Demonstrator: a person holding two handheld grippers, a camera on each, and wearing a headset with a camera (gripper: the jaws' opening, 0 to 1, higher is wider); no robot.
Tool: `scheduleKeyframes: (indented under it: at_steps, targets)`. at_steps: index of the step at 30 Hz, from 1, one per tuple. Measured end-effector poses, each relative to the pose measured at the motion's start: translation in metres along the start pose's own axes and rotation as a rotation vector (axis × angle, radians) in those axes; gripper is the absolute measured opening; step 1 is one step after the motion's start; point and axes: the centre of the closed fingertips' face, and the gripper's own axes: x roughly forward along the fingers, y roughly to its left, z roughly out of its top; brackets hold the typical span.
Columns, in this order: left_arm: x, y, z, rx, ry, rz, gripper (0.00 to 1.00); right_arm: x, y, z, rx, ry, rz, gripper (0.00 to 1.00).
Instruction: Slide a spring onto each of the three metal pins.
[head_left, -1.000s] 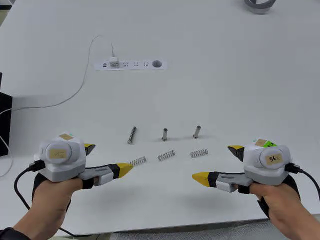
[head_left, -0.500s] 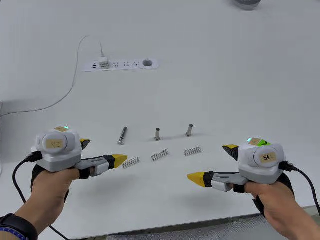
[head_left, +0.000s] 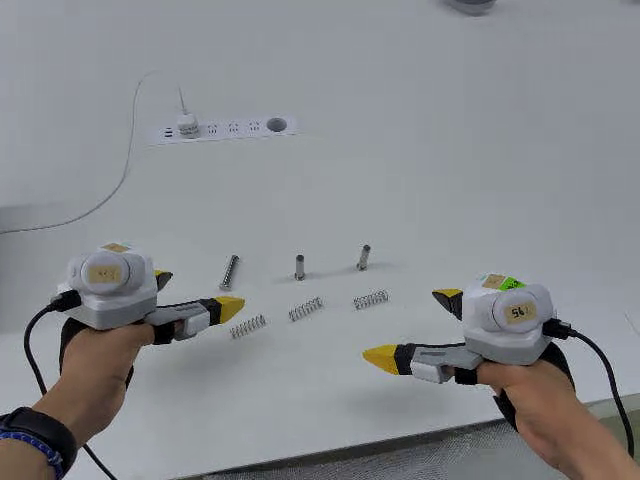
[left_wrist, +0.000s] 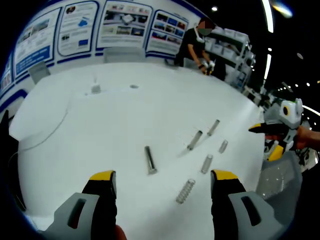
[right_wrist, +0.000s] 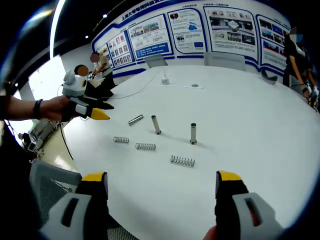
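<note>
My yellow-tipped left gripper and right gripper still hover wide open, holding nothing. Only my head has shifted (nothing on the white table has moved). Three small coiled steel springs lie just before three short metal pins, none threaded yet.

White-grey left gripper, yellow tips, black cable; right gripper alike; dark wristband.

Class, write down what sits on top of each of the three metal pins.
Nothing: left pin, middle pin and right pin are bare. Three springs lie on the table before them, uncovered.
</note>
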Motion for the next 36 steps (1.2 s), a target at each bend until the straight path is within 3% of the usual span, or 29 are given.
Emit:
scheduleKeyframes:
  at_steps: [16,36]
  targets:
    - [0.025,0.002,0.008,0.007,0.01,-0.009,0.74,-0.001,0.003,-0.005,0.013,0.011,0.006,0.89]
    - [0.059,0.022,0.009,-0.041,0.033,0.028,0.56,-0.003,0.004,-0.009,0.04,0.015,0.006,0.89]
